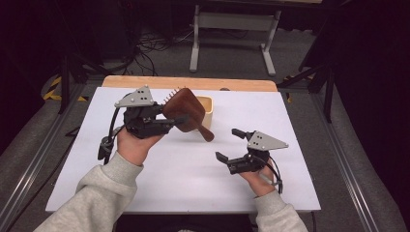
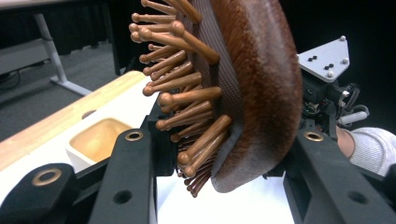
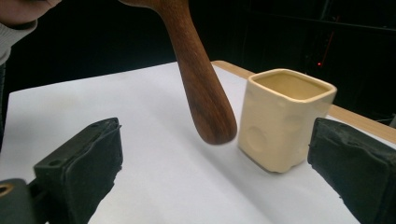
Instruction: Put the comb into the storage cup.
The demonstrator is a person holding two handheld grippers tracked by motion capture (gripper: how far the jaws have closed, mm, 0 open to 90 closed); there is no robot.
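Observation:
A dark brown wooden hairbrush (image 1: 186, 108) hangs above the white tabletop (image 1: 183, 183), bristles facing away and handle (image 3: 201, 84) slanting down toward the right. My left gripper (image 1: 176, 115) is shut on the brush head (image 2: 261, 84), one jaw on the bristle side and one on the smooth back. A cream square cup (image 1: 207, 108) stands upright just behind the brush; in the right gripper view the handle tip hovers beside the cup (image 3: 285, 121). My right gripper (image 1: 227, 143) sits low at the front right, open and holding nothing, a short way from the handle tip.
The table's bare wooden strip (image 1: 145, 81) runs along the far edge behind the cup. Beyond it stand a grey desk frame (image 1: 232, 21) and floor cables. White surface lies free to the left, right and front of the brush.

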